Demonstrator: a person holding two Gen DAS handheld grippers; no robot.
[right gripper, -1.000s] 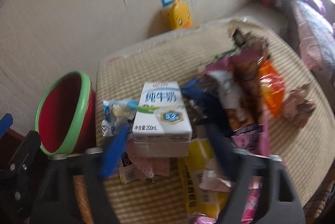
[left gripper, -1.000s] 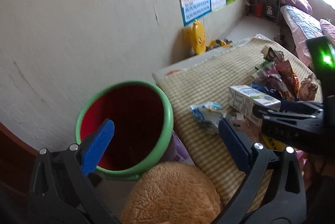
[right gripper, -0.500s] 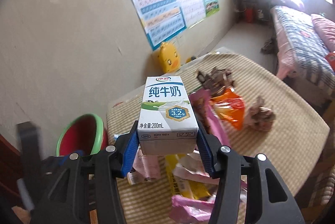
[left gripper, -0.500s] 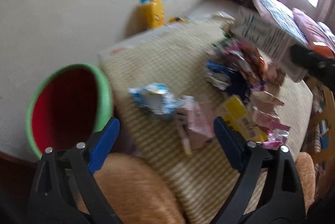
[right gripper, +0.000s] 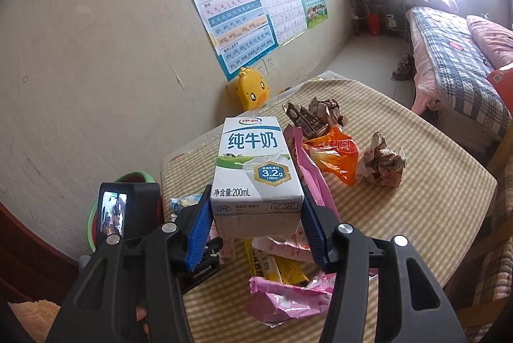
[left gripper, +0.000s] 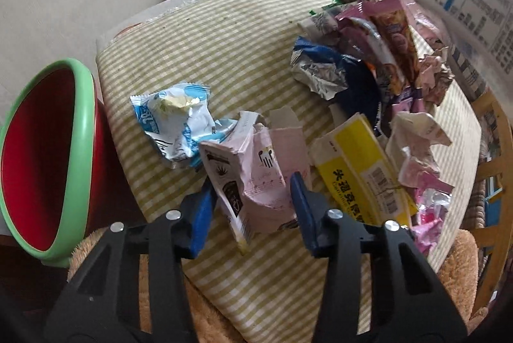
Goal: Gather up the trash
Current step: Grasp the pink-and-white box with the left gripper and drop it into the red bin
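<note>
The right claw (right gripper: 256,224) clamps a milk carton (right gripper: 256,169) by its base. The left claw (left gripper: 250,208) straddles, unclosed, a pink wrapper (left gripper: 253,169); closing now might snag just one edge and drop it short of the bin (left gripper: 48,163)

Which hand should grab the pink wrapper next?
Left. The left gripper is open with the pink wrapper between its fingers; the right gripper already holds the milk carton.

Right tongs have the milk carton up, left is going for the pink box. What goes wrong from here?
1. The milk carton is pinched only at its bottom end by the right tongs; it may pivot or slip in transit.
2. The left tongs straddle the crumpled pink box, which overlaps the blue-white wrapper; closing could drag both.
3. The bin sits off the table edge; drops could miss.
</note>
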